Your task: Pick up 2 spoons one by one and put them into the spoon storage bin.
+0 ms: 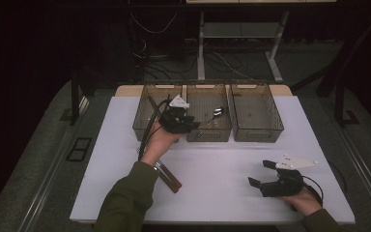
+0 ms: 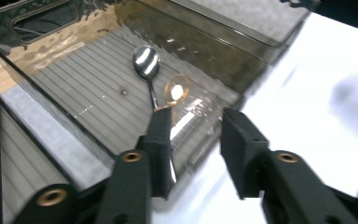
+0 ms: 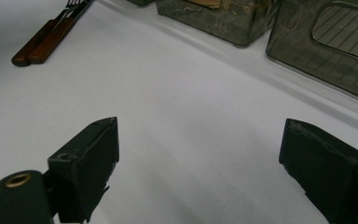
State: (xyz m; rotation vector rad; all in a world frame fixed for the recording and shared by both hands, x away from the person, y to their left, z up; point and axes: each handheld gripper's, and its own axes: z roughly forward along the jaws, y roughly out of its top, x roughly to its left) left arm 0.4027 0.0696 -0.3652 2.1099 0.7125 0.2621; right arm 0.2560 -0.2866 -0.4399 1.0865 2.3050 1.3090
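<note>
Three smoked-plastic bins (image 1: 256,113) stand side by side at the far edge of the white bench (image 1: 212,169). A steel spoon (image 2: 146,65) lies on the ribbed floor of the middle bin (image 2: 98,93), bowl up and away from the camera in the left gripper view. The left tongs (image 2: 193,144) hover over that bin's near wall, released, with nothing pressed between the pads; the spoon's handle runs down behind the left-hand pad. The right tongs (image 3: 200,163) rest low over bare bench near the front right corner, spread wide and grasping nothing. Two wooden-handled forks (image 3: 46,39) lie together on the bench, well apart from the bins.
</note>
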